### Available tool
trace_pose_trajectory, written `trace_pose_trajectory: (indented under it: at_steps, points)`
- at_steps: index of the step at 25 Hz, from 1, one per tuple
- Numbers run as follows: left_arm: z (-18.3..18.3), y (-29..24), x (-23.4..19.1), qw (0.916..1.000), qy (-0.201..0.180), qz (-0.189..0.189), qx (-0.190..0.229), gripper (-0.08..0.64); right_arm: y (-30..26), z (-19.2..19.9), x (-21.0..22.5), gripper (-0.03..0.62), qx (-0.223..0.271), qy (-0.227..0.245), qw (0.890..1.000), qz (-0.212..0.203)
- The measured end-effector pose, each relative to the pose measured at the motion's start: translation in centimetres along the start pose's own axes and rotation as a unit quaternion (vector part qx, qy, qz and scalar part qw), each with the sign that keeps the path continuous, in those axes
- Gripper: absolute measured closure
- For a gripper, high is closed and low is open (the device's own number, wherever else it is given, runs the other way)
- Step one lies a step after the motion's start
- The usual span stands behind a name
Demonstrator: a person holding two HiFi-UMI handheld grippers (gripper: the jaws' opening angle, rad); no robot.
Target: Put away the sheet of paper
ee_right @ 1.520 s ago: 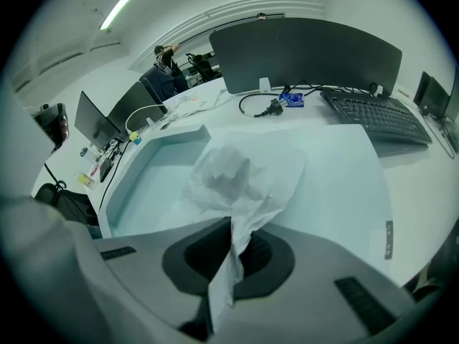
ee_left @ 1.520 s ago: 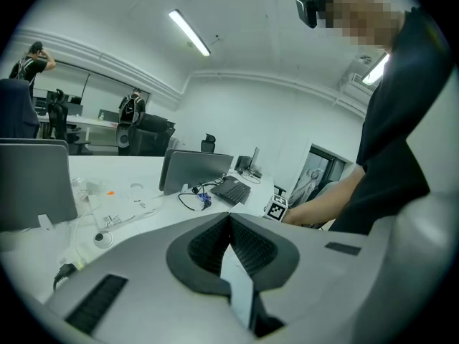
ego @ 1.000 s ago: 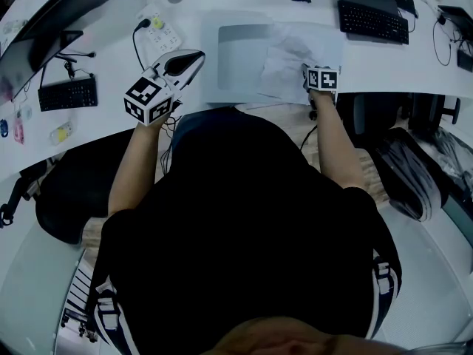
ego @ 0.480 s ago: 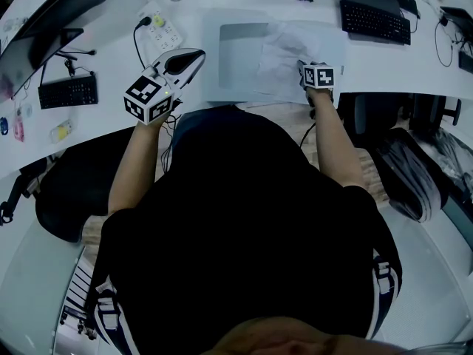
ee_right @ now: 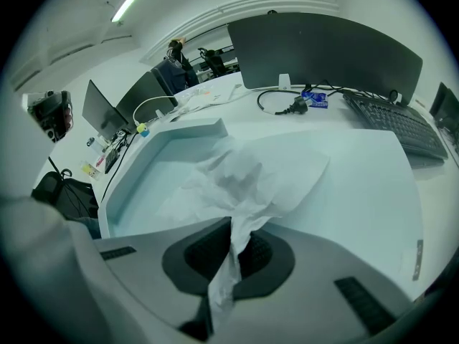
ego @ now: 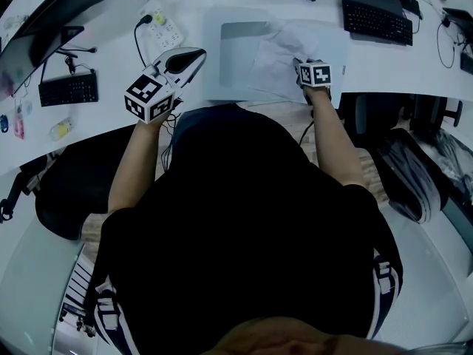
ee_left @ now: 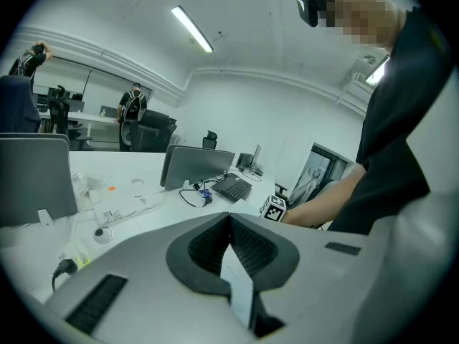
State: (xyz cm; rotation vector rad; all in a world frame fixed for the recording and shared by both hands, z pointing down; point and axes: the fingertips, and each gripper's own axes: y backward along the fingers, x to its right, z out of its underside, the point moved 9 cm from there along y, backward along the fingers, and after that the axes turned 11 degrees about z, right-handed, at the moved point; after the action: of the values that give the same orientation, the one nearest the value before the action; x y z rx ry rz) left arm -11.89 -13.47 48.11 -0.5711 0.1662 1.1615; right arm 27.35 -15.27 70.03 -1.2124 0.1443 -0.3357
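**Where one pinch carries the sheet: tear and slip risks**

Because the right hand-held gripper [ee_right: 231, 244] has its jaws pressed fully together on one bunched edge of the crumpled white sheet of paper [ee_right: 244, 178], the whole sheet depends on that pinch. The rest lies on the pale shallow rectangular tray [ee_right: 143, 178] on the white table [ego: 111, 58], at 11 o'clock from it. A sideways drag could tear the thin edge or pull it free; the tray's raised rim could snag a fold. The left hand-held gripper [ee_left: 231, 224], jaws together, waits at 9 o'clock, well apart, lending no support.
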Motion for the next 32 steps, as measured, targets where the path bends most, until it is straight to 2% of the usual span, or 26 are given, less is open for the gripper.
trace_pose_trajectory:
  at_steps: [17,32]
  points:
    - [0.2,0.4,-0.3,1.0,0.003,-0.004,-0.002,0.538,-1.3,-0.9,-2.2,0.577,-0.016,0.047,0.998,-0.033]
    - [0.9,1.7,-0.5,0.9998,0.01,-0.018,0.0,0.538,-2.3,-2.7,-4.4,0.577,-0.012,0.038,0.997,-0.062]
